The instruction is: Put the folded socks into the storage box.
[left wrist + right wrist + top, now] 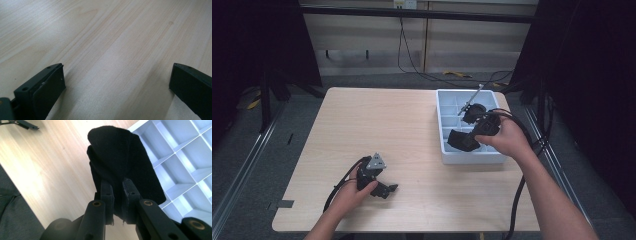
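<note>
The right gripper (pixel 117 195) has its jaws pinched together on a piece of black cloth (pixel 122 162), which looks like a folded sock, though the knit is too dark to be sure. In the right gripper view the cloth sticks up past the jaw tips and bulges into a rounded fold, with a few loose threads hanging below the pads. Behind it lies a white tray (pixel 185 157) split by thin walls into small square compartments, and the cloth hangs over the tray's edge where it meets the wooden table (pixel 50 167).

From the high view, the right hand (pixel 507 137) holds its gripper (pixel 464 141) over the near left part of the tray (pixel 472 157), which sits at the table's far right (close to the edge). The black cloth (pixel 457 139) shows there as a dark lump just above the compartments. A thin metal rod (pixel 471 100) leans out of the tray's far end.

The left hand (pixel 352 192) rests on the table near the front edge, well apart from the tray. Its gripper (pixel 384 189) lies low over the wood, and the left gripper view shows the two jaws standing wide apart with bare table (pixel 112 50) between them.
</note>
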The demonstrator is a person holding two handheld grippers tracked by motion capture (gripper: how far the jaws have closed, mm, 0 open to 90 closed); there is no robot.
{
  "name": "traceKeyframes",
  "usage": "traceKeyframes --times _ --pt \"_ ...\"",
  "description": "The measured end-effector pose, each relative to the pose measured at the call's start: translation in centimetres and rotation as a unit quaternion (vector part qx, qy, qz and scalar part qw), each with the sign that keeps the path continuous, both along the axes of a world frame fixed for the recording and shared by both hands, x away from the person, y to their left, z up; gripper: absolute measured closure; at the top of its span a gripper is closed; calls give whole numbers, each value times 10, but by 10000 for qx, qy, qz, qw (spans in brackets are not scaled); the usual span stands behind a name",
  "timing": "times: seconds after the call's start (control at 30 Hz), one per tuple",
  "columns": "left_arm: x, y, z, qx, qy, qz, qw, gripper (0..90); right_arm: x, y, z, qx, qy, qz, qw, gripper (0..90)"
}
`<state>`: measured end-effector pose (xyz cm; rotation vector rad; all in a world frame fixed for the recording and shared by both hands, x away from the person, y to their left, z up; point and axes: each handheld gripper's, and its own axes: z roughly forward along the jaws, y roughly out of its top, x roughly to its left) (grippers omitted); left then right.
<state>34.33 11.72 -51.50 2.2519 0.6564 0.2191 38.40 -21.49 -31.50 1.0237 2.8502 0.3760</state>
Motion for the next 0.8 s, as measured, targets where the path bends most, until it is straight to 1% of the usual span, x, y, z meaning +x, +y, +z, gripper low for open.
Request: traceKeyframes --times 0.1,0.17,0.2,0.33,0.4,0.47,0.5,0.57,0.6,0.63,0.7,0.8 --pt "0 0 0 0 0 0 10000 0 4 2 -1 -9 -21 -11 10000 817" --pt "0 0 0 1 1 -1 10000 0 8 5 -5 -66 -34 -3 10000 817" --pt "0 0 0 -1 1 2 10000 0 10 5 -6 -42 -45 -11 10000 817" --pt "0 0 0 -1 1 2 10000 0 16 7 -14 -61 35 -10 10000 817" --pt "0 0 0 -7 -8 8 10000 0 19 7 -19 -97 34 -11 9999 817" --pt "0 0 0 -5 -9 9 10000 0 22 7 -23 -67 47 -33 10000 817" --pt "0 0 0 -5 -9 9 10000 0 22 7 -23 -67 47 -33 10000 817" --pt "0 0 0 -4 -9 7 10000 0 27 4 -30 -47 82 -53 9999 817" --pt "0 0 0 -7 -9 8 10000 0 31 3 -35 -51 120 -56 9999 817" --pt "0 0 0 -3 -8 6 10000 0 32 3 -36 -84 144 -69 9998 817" --pt "0 0 0 -4 -8 6 10000 0 34 4 -41 -70 176 -79 9998 817" --pt "0 0 0 -5 -9 7 10000 0 37 7 -46 -163 221 -39 9996 817"
